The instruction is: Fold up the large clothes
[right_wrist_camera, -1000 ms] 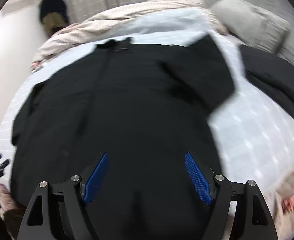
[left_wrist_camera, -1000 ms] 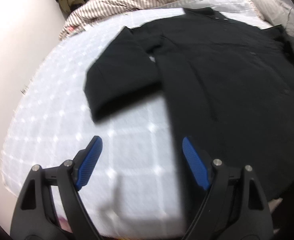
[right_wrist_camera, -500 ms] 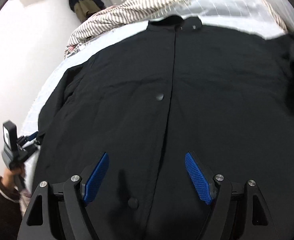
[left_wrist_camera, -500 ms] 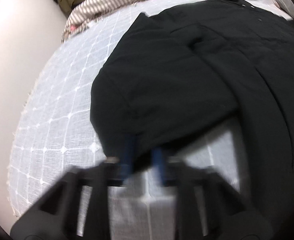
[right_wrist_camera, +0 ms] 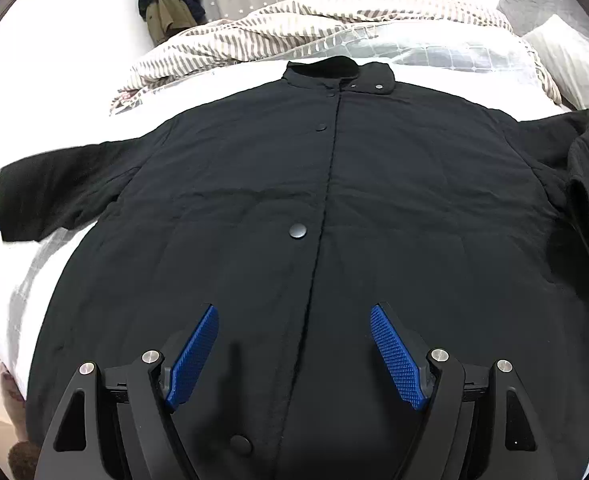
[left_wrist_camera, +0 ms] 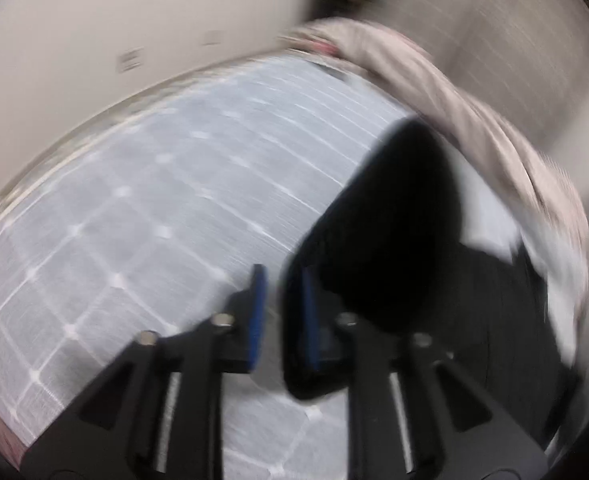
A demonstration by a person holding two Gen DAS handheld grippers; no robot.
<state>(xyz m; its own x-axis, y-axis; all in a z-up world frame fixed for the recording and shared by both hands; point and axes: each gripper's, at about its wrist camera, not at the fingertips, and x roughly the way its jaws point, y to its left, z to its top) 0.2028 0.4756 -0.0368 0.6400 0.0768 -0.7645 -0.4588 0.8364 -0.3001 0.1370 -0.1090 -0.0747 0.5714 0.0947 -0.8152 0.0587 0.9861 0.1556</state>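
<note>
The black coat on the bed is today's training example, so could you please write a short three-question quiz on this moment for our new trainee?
1. True or false: the right gripper is shut on the black coat.
2. Which part of the coat lies between the left gripper's nearly closed fingers? A) the collar B) the sleeve cuff C) the hem
3. Fill in: the coat lies front side ____, its snap buttons showing.

Key: 1 false, its fingers are wide apart above the coat's lower front. 2 B, the sleeve cuff. 3 up.
</note>
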